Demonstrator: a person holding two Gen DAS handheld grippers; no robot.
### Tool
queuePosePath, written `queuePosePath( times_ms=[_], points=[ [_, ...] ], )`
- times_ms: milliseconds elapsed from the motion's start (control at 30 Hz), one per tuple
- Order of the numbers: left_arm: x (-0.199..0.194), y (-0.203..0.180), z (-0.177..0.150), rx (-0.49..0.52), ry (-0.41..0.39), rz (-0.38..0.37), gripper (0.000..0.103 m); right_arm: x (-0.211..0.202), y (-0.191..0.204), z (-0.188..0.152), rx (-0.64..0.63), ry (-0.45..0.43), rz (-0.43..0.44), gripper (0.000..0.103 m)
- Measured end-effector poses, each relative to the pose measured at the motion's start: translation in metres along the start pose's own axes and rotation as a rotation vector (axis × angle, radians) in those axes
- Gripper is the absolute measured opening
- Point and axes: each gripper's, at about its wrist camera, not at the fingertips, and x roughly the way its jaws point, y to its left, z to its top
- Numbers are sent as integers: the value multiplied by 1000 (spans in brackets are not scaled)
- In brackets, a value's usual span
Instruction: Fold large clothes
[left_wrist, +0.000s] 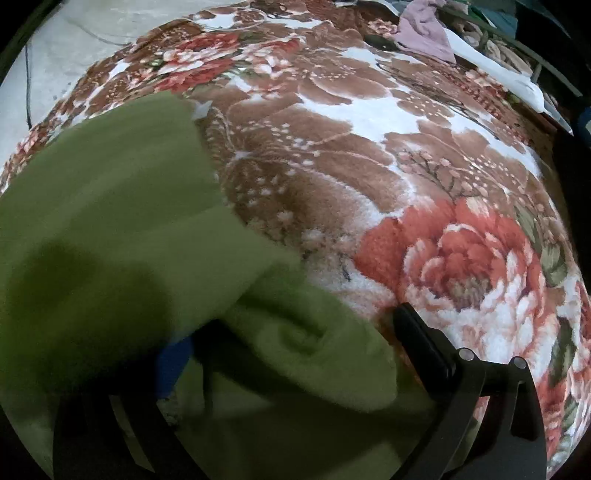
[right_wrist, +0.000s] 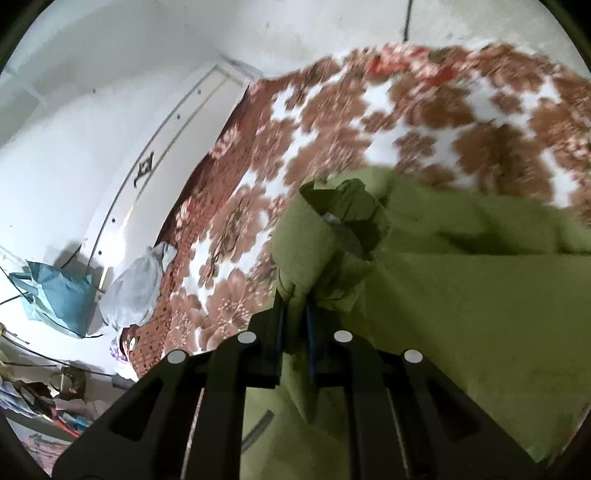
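Being pinched between pressed-together jaws of right gripper (right_wrist: 295, 314) — bunched green garment (right_wrist: 461, 295), lifted over floral blanket (left_wrist: 332, 147); left gripper (left_wrist: 295, 332) jaws spread wide, green cloth draped between — grip cannot be told.

I see one olive-green garment (left_wrist: 110, 229), soft and plain, lying crumpled across the floral blanket (left_wrist: 369, 155) on the bed. In my left wrist view its folds drape over one another, blurred. In my right wrist view a bunched, rolled edge (right_wrist: 317, 240) of it stands up, with the rest spreading away flat.
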Motion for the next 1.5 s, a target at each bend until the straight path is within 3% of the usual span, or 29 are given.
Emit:
queuePosePath(
  times_ms=[167, 400, 500, 533, 567, 667, 833, 967, 1167, 1333, 1500],
  points=[
    [0, 1, -4, -1, -20, -8, 99, 54, 18, -7, -30, 56, -5, 11],
    [-5, -4, -3, 12, 13, -26, 98, 109, 19, 4, -97, 77, -45, 14],
    [-11, -10, -6, 55, 25, -27, 98, 126, 9, 11, -99, 89, -51, 45],
    [-14, -10, -8, 59, 32, -36, 98, 129, 5, 12, -103, 91, -61, 69],
    [-17, -10, -10, 62, 40, -43, 98, 130, 3, 12, -107, 90, -68, 82],
    [-34, -8, -22, 34, 57, -78, 98, 127, 1, 9, -112, 98, -79, 90],
    [-80, -14, -58, 30, 39, -162, 98, 100, 5, -1, -104, 130, -65, 92],
    [-123, 6, -98, 33, -9, -175, 98, 64, -9, 4, -147, 104, -148, 93],
    [-167, 97, -165, -72, -16, -76, 98, 21, -75, -3, -158, 98, -334, 93],
    [-187, 205, -217, -111, -4, 151, 98, -1, -121, -28, -159, 95, -481, 93],
    [-208, 323, -218, -155, 2, 370, 98, -11, -158, -73, -152, 102, -587, 93]
  ],
)
